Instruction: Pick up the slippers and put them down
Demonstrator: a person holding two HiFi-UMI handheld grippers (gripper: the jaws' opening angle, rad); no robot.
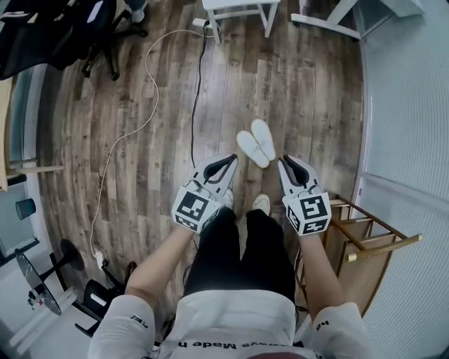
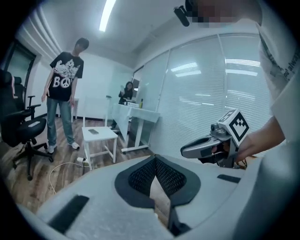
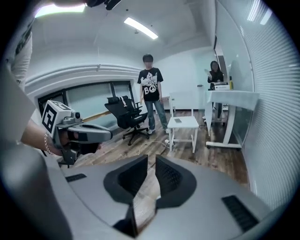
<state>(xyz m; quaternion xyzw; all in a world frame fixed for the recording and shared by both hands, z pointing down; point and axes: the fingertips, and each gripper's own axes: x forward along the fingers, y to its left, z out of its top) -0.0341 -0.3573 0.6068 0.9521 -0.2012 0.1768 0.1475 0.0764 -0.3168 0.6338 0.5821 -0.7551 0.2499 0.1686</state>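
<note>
A pair of white slippers [image 1: 256,144] lies side by side on the wooden floor, just ahead of the person's feet. Both grippers are held up in the air above the floor, apart from the slippers. My left gripper [image 1: 230,163] has its jaws together at the tips, and the left gripper view shows nothing between them [image 2: 154,159]. My right gripper [image 1: 286,163] has a narrow gap between its pads, and only floor shows through that gap [image 3: 151,161]. Neither gripper view shows the slippers.
A white stool [image 1: 238,10] stands ahead, with cables [image 1: 196,84] running over the floor towards it. A black office chair [image 1: 63,28] is at the far left. A wooden rack [image 1: 365,238] is close on the right. A bystander [image 3: 151,93] stands near the stool.
</note>
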